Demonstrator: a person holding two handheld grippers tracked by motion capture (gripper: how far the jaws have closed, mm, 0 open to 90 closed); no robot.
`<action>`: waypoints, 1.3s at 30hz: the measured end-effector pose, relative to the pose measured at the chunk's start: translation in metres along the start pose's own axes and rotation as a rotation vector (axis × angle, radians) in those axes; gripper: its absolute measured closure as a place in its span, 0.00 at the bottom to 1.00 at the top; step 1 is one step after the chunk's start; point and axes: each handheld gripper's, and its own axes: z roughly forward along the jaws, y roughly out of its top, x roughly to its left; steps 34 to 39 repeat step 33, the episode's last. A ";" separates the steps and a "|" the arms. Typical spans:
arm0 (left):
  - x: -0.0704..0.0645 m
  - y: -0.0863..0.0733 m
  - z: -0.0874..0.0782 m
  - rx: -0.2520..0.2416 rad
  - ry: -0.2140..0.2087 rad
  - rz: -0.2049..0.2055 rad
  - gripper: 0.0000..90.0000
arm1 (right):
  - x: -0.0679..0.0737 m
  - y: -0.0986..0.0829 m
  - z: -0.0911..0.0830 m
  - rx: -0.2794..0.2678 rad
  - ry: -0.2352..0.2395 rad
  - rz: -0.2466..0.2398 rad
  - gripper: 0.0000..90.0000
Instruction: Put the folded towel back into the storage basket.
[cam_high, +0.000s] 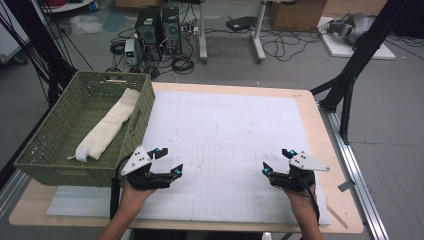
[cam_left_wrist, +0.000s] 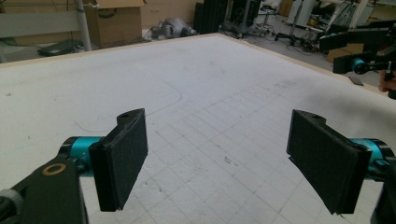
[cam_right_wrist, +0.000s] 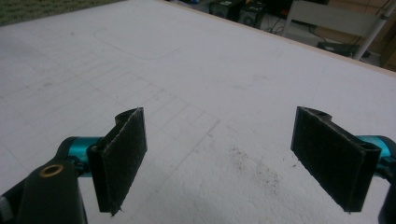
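Green woven basket (cam_high: 60, 145), rolled cream cloth (cam_high: 107, 125) inside.

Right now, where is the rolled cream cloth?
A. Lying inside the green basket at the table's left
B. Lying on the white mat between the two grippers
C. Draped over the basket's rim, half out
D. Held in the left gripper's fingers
A: the high view shows the cream cloth lying lengthwise inside the green basket, while the left gripper and the right gripper both hover open and empty over the white mat.
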 end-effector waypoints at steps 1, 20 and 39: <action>0.000 -0.001 0.000 0.000 0.002 -0.001 0.23 | -0.001 0.000 0.000 -0.003 0.002 0.000 0.19; -0.003 -0.003 -0.001 0.009 -0.003 0.012 0.23 | 0.002 0.006 -0.010 -0.025 -0.029 -0.006 0.19; -0.002 -0.005 0.000 0.013 0.005 0.012 0.23 | 0.000 0.004 -0.008 -0.018 -0.025 -0.004 0.19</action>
